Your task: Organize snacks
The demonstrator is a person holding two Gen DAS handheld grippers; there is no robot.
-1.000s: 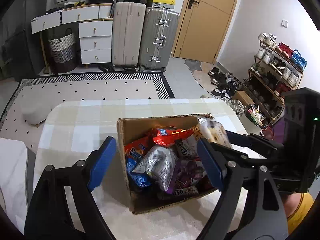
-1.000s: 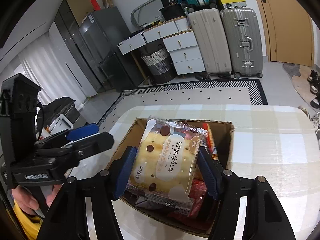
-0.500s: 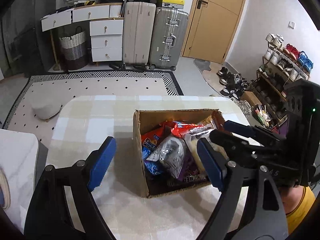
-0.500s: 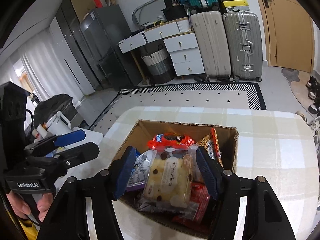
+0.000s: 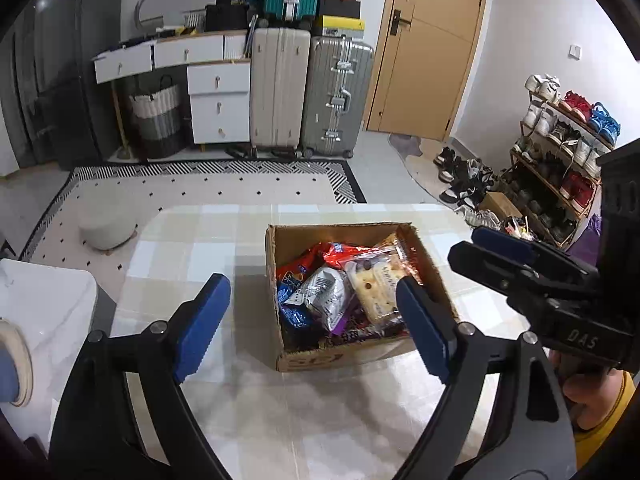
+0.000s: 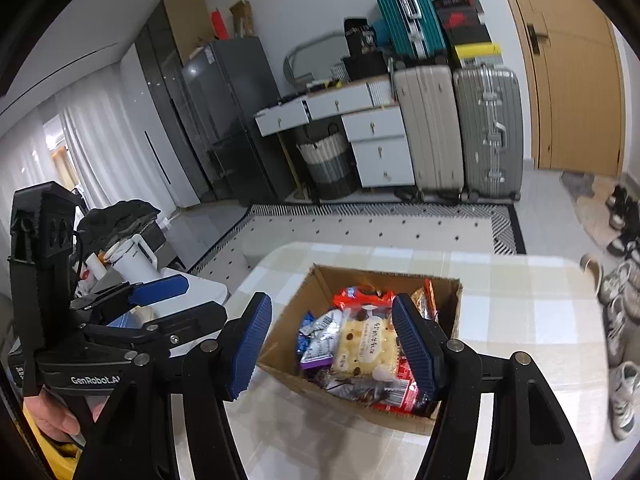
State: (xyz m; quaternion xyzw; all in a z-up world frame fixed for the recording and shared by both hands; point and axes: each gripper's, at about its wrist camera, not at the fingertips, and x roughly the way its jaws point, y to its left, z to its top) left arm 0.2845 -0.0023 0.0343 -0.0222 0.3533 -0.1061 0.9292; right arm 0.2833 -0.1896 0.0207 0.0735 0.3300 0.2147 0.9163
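An open cardboard box (image 5: pixel 352 356) stands on the checked table (image 5: pixel 200 248) and holds several snack packets. A pale cracker packet with brown dots (image 5: pixel 376 288) lies on top, also in the right wrist view (image 6: pixel 366 350). A silver packet (image 5: pixel 324 296) and a red packet (image 5: pixel 336 252) lie beside it. My left gripper (image 5: pixel 316 320) is open and empty, above the table in front of the box. My right gripper (image 6: pixel 332 344) is open and empty, raised above the box (image 6: pixel 400 420); it shows at the right in the left wrist view (image 5: pixel 500 252).
A white side table (image 5: pixel 44 300) stands left of the table. Suitcases (image 5: pixel 312 92) and white drawers (image 5: pixel 216 100) line the far wall. A shoe rack (image 5: pixel 568 148) stands at the right. A white kettle (image 6: pixel 128 260) sits on the side table.
My right gripper opened and let the cracker packet drop into the box, then rose away. My left gripper pulled back from the box.
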